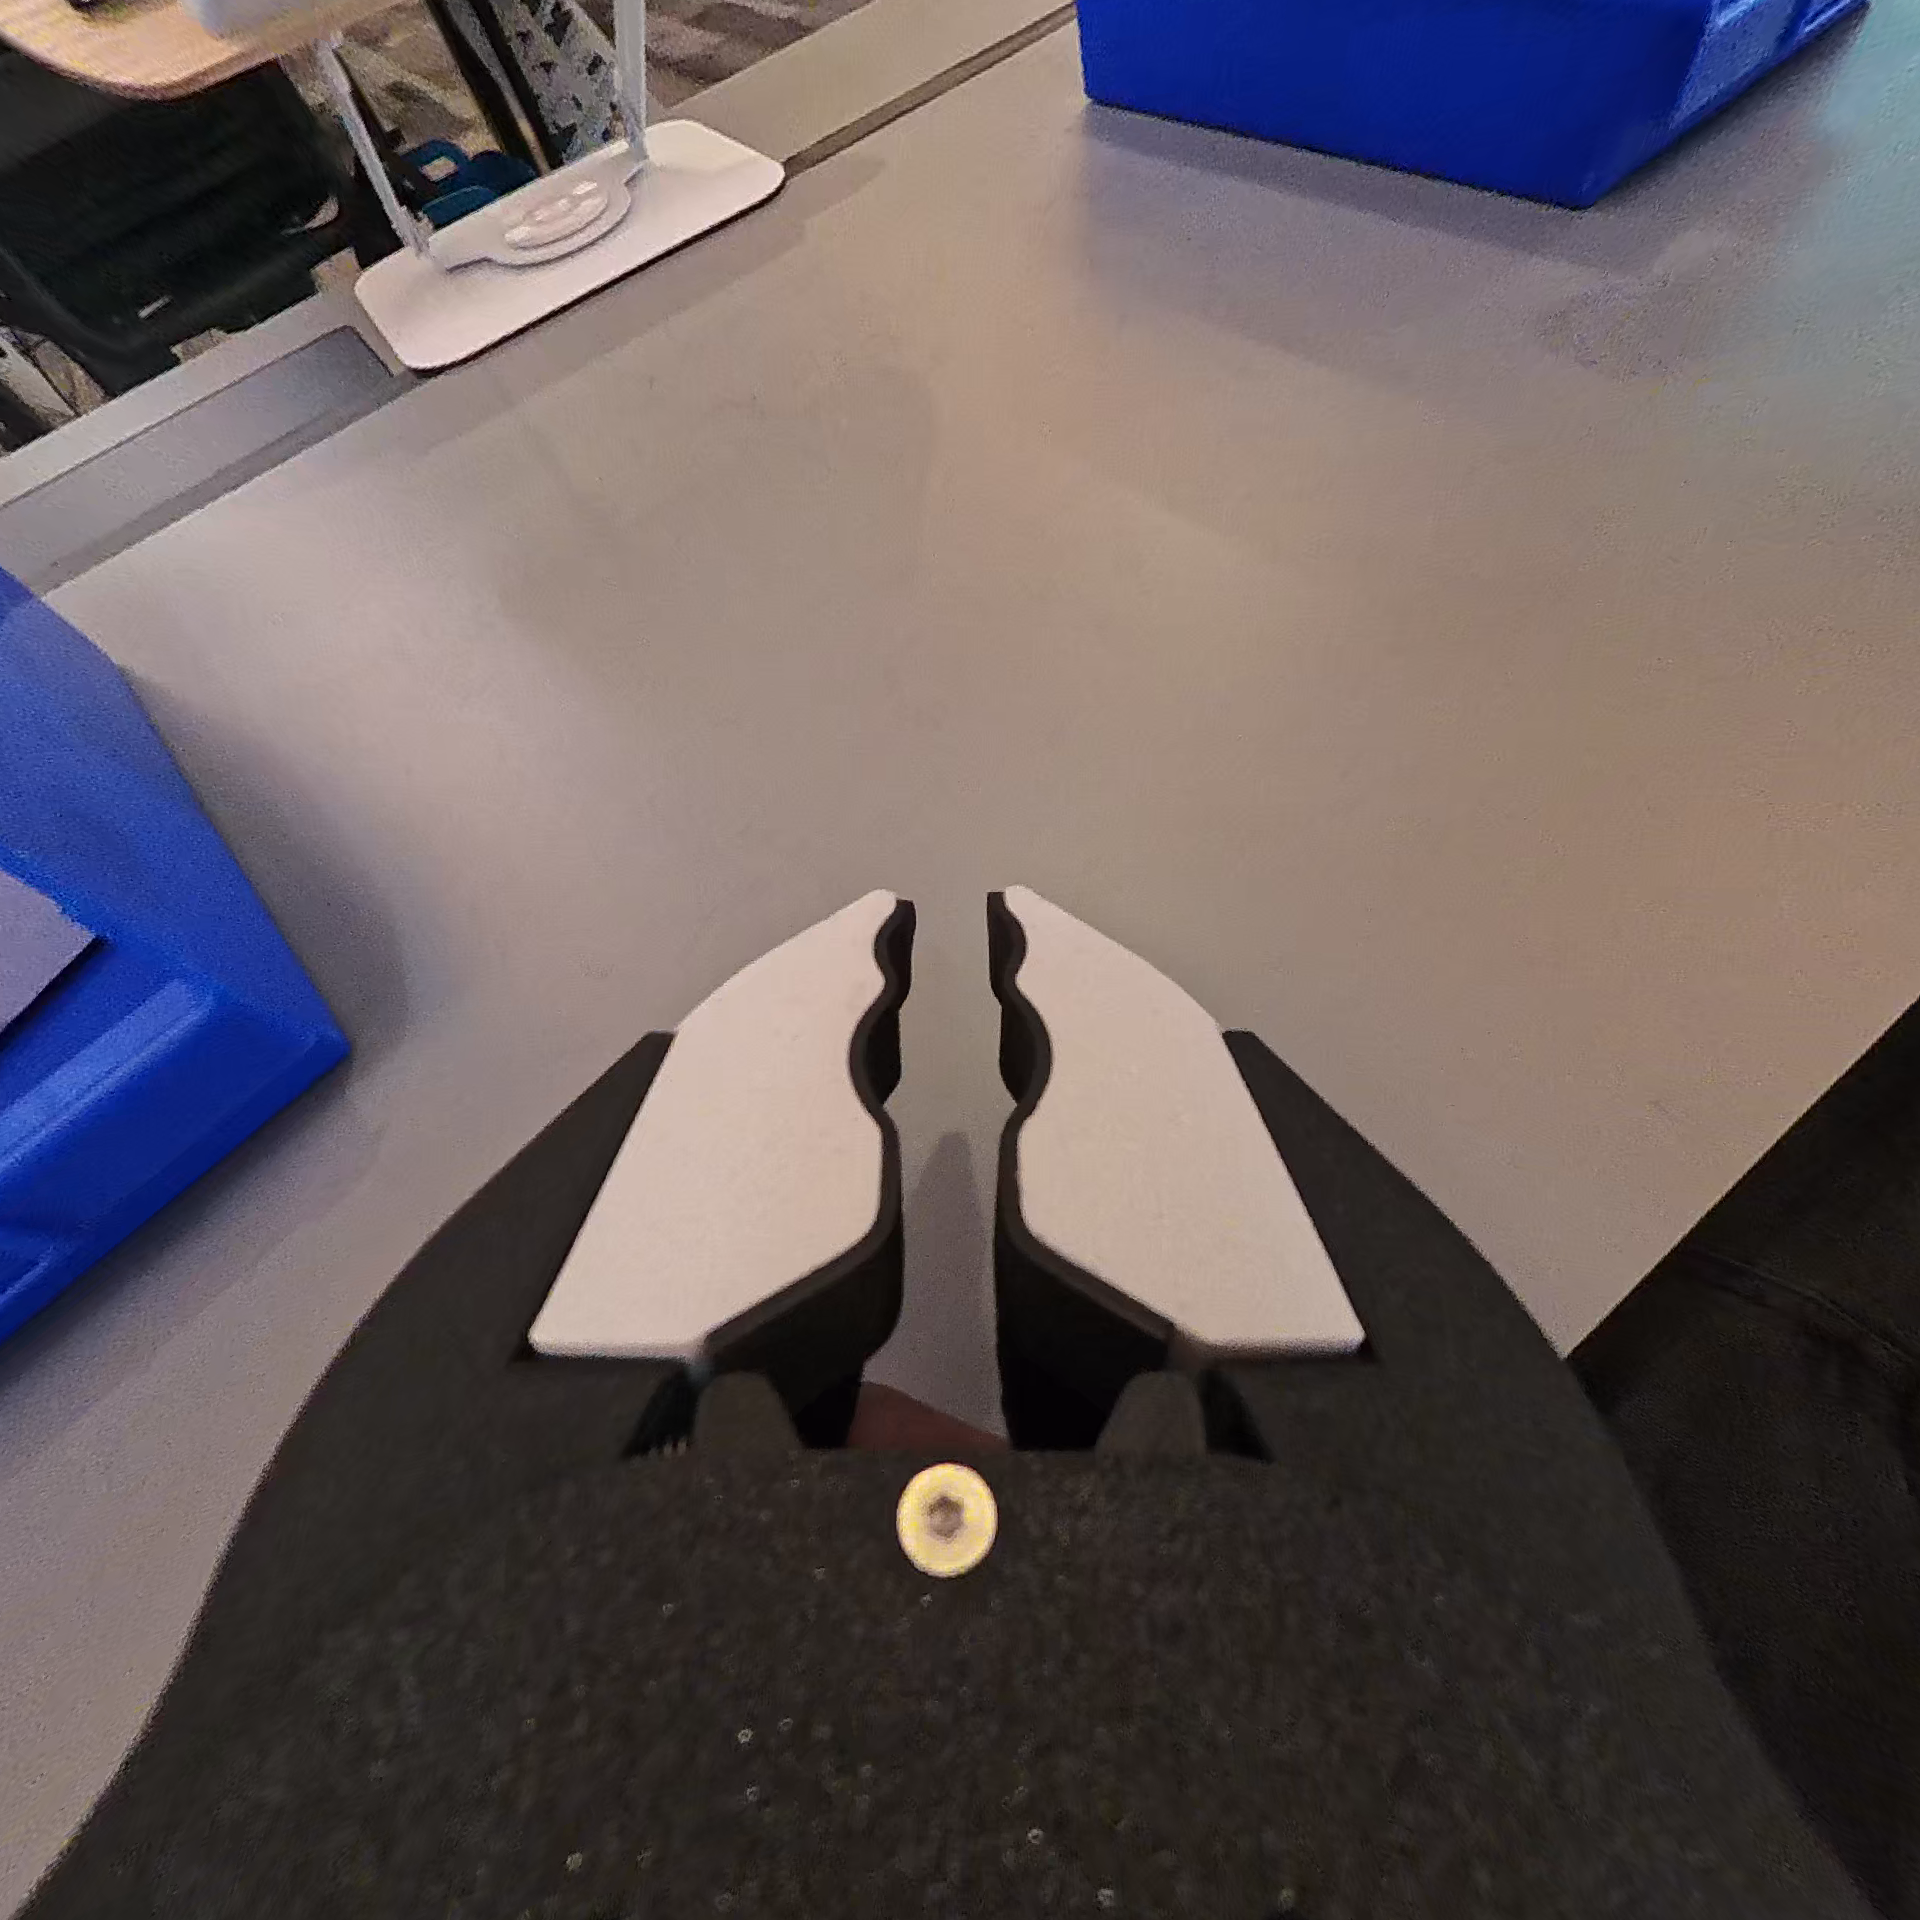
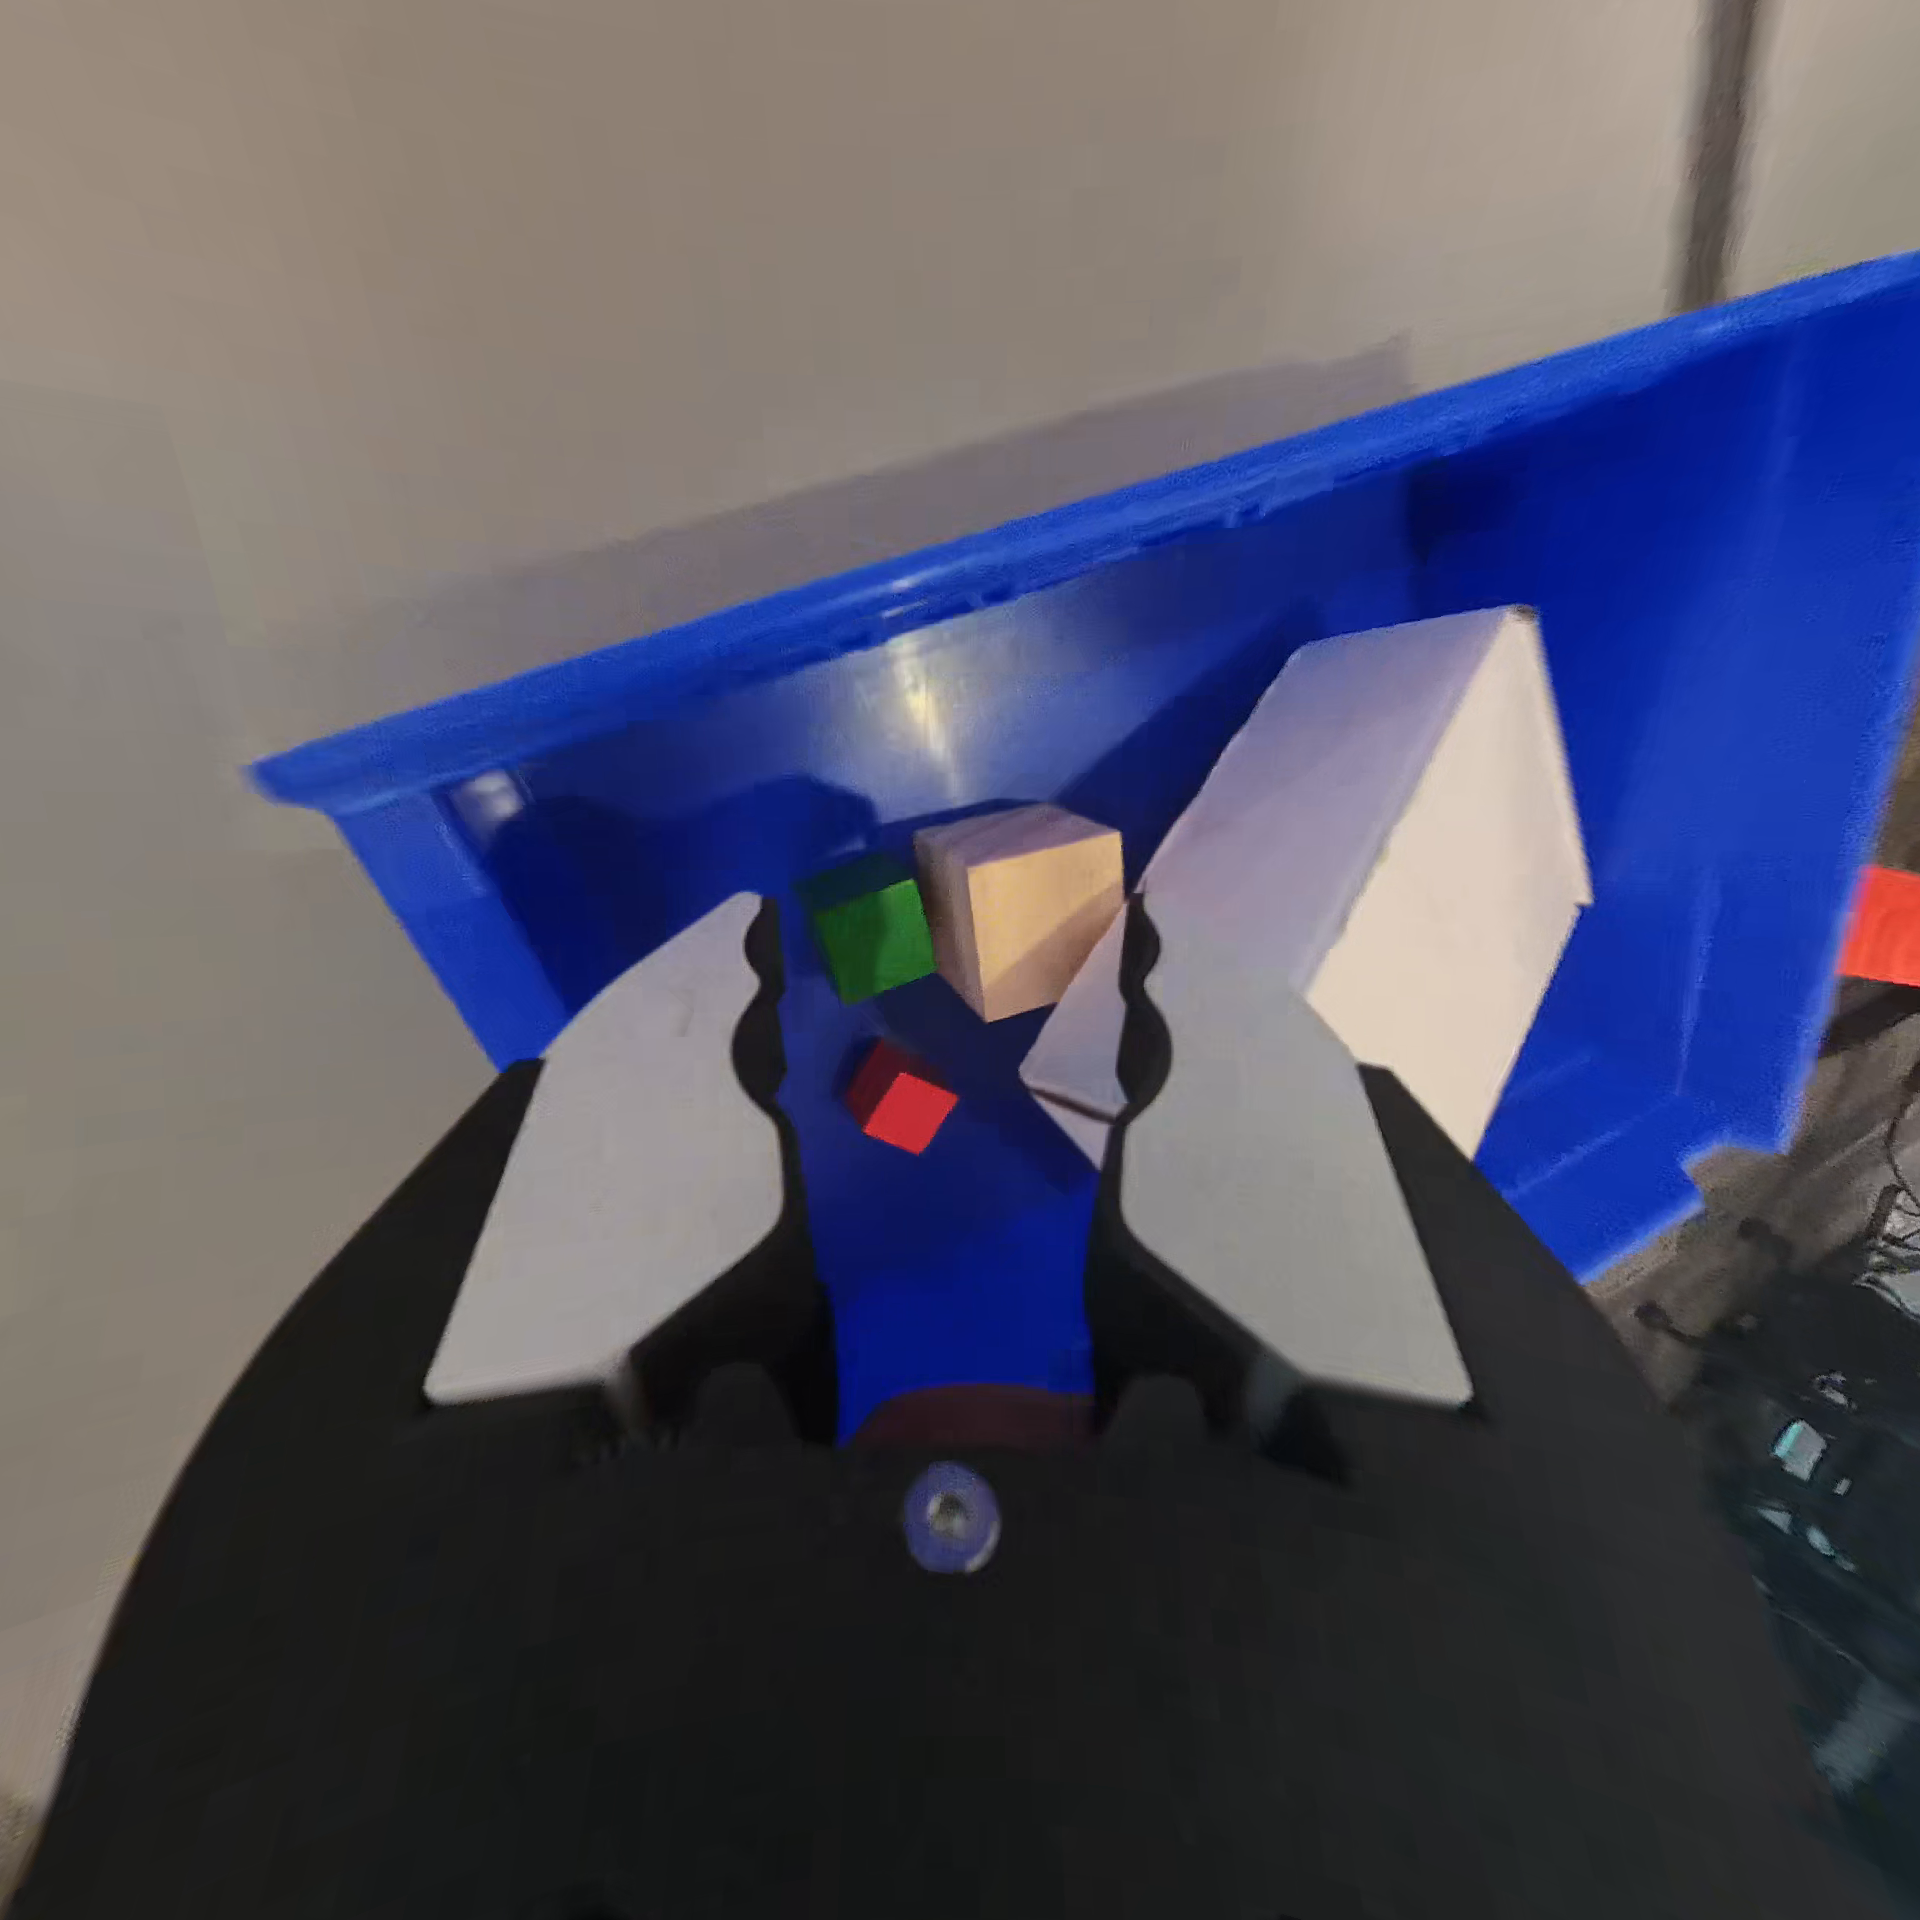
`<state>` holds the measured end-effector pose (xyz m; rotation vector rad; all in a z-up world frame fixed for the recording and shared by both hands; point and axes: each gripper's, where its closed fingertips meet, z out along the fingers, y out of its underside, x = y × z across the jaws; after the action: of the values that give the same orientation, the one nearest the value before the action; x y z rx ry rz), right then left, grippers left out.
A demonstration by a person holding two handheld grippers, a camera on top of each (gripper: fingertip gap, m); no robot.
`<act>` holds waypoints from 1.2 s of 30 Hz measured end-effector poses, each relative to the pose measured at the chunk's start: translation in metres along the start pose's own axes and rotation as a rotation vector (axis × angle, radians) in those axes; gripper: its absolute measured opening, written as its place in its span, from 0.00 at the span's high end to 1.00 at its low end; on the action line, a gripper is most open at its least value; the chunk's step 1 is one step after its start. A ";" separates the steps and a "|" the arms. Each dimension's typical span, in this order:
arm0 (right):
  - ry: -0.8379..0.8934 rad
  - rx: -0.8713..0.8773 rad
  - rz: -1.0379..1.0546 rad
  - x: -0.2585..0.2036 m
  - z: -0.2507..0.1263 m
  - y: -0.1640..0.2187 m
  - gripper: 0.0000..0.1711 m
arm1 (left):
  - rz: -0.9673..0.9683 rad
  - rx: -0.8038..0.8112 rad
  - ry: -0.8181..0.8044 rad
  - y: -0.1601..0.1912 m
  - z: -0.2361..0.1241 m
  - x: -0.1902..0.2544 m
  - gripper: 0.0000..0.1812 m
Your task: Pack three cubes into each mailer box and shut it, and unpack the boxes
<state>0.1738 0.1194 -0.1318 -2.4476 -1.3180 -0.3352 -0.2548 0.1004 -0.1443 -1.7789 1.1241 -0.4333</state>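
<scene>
In the right wrist view my right gripper [image 2: 945, 920] is open and empty above a blue bin [image 2: 1039, 540]. In the bin lie a green cube [image 2: 873, 935], a larger plain wooden cube [image 2: 1023, 914] touching it, and a small red cube [image 2: 902, 1096] nearer to me. A white mailer box [image 2: 1455, 883] lies shut at the bin's right side, partly behind my right finger. In the left wrist view my left gripper [image 1: 951, 904] is empty a little above the bare grey table [image 1: 1143, 571], its jaws almost together with a narrow gap.
In the left wrist view a blue bin [image 1: 156, 987] stands at the left edge and another [image 1: 1455, 83] at the far right. A white stand base [image 1: 571, 249] sits at the table's far left. Dark cloth [image 1: 1766, 1403] lies past the table's right edge. Cables [image 2: 1818, 1455] lie right of the bin. Across from one pair of fingers to the other is roughly 45 cm.
</scene>
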 end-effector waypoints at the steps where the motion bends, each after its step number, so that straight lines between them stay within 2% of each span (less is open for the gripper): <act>1: -0.036 -0.056 -0.022 0.002 0.008 0.003 0.63 | 0.006 0.002 0.006 -0.001 0.001 0.002 0.93; 2: -0.075 -0.100 -0.042 0.003 0.016 0.005 0.66 | 0.013 0.001 0.014 -0.001 0.001 0.004 0.93; 4: -0.154 -0.148 -0.078 0.002 0.024 0.005 0.81 | 0.031 -0.003 0.018 0.000 0.002 0.007 0.93; 5: -0.170 -0.157 -0.090 0.003 0.027 0.004 0.84 | 0.040 -0.004 0.016 0.001 0.002 0.007 0.93; 7: -0.164 -0.180 -0.095 0.009 0.030 0.001 0.83 | 0.050 -0.010 0.014 0.003 0.001 0.007 0.93; 9: -0.141 -0.217 -0.100 0.014 0.023 -0.001 0.77 | 0.050 -0.015 0.008 0.006 0.000 0.005 0.92; 12: -0.027 -0.111 -0.075 0.036 -0.007 -0.012 0.78 | 0.042 -0.027 -0.004 0.011 -0.003 -0.001 0.92; 14: 0.067 -0.057 0.025 0.059 -0.027 -0.003 0.75 | 0.030 -0.035 -0.012 0.015 -0.005 -0.005 0.92; 17: 0.118 0.045 0.286 0.070 -0.037 0.012 0.64 | 0.010 -0.046 -0.014 0.018 -0.008 -0.010 0.92; 19: 0.103 0.173 0.495 0.053 -0.036 0.005 0.60 | 0.011 -0.049 -0.016 0.018 -0.009 -0.011 0.92; 21: 0.172 0.244 0.672 0.034 -0.032 0.007 0.66 | 0.012 -0.048 -0.015 0.018 -0.010 -0.010 0.92; 23: 0.272 0.251 0.823 0.021 -0.025 0.021 0.57 | 0.002 -0.047 -0.004 0.017 -0.009 -0.006 0.91; 26: 0.222 0.282 1.080 0.009 -0.002 0.031 0.56 | 0.001 -0.044 0.027 0.014 -0.005 0.002 0.91; 29: 0.107 0.293 1.257 0.009 0.018 0.024 0.52 | 0.004 -0.036 0.058 0.008 0.000 0.010 0.91; 33: 0.199 0.146 1.328 0.021 0.035 0.035 0.54 | 0.004 -0.028 0.095 0.002 0.004 0.020 0.91; 36: 0.177 0.025 1.315 0.014 0.057 0.036 0.62 | 0.022 -0.025 0.104 0.001 0.006 0.023 0.91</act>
<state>0.2145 0.1342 -0.1855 -2.5814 0.4703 -0.1481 -0.2392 0.0838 -0.1519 -1.7812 1.2250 -0.5058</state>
